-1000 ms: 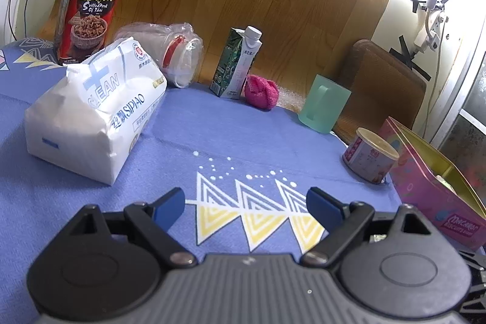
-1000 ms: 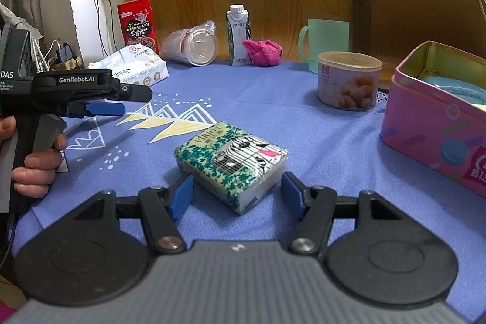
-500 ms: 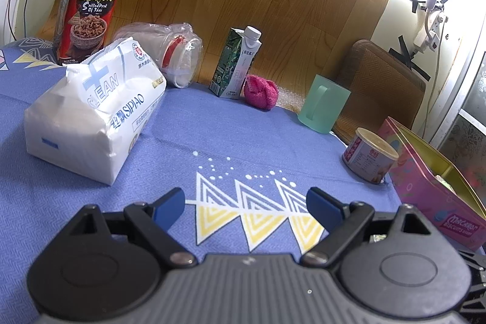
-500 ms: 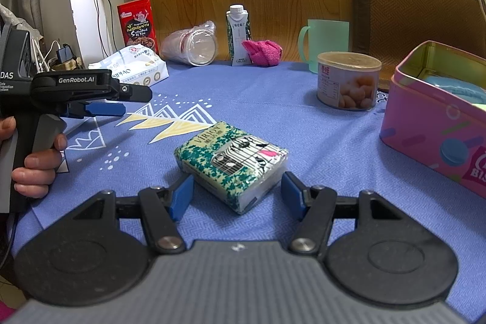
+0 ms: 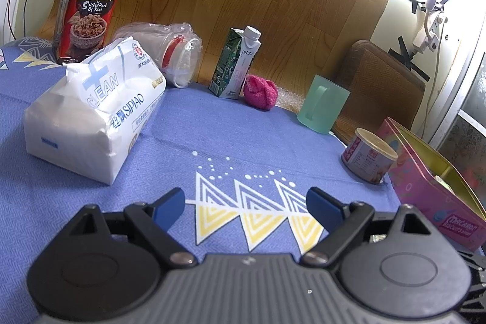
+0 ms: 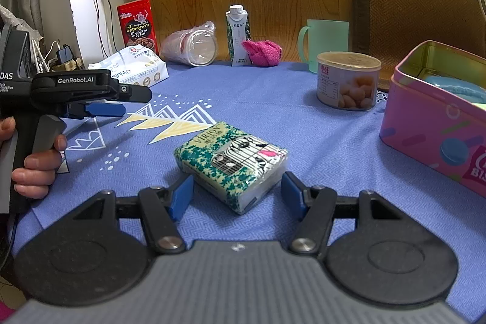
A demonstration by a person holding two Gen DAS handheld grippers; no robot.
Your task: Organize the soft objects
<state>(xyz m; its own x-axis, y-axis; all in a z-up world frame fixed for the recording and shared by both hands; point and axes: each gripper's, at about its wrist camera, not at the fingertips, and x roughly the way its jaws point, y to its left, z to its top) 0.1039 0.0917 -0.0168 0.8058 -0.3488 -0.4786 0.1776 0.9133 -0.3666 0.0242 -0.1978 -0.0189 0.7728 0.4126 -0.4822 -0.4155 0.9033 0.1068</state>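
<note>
Right now the right gripper (image 6: 237,195) sits low over the blue patterned tablecloth (image 6: 303,123) with its blue pads on either side of the small green-and-white tissue pack (image 6: 232,164). The jaws are parted and flank the pack's near corner without pressing it; there looks to be a sliver of cloth showing at each pad, though the fisheye makes that gap hard to judge. The pack lies flat and skewed, one corner toward the camera, so a squeeze from here would likely catch it across a diagonal and crumple the wrapper rather than hold it square.

Over on the left, a hand (image 6: 33,169) holds the left gripper (image 5: 244,204) level above the yellow triangles of the cloth, jaws wide and nothing between them. It points toward the big white tissue bag (image 5: 94,117), which lies on its side near the table's far left, well apart from those jaws.

A pink fluffy cloth (image 6: 262,52) rests against the milk carton (image 6: 238,35) at the back. The open pink biscuit tin (image 6: 434,117) at the right already has something blue inside, so it seems the fitting place for the soft things, while the mug (image 6: 326,46), the can (image 6: 347,84) and the red snack box (image 6: 138,25) are hard goods that can stay where they are
</note>
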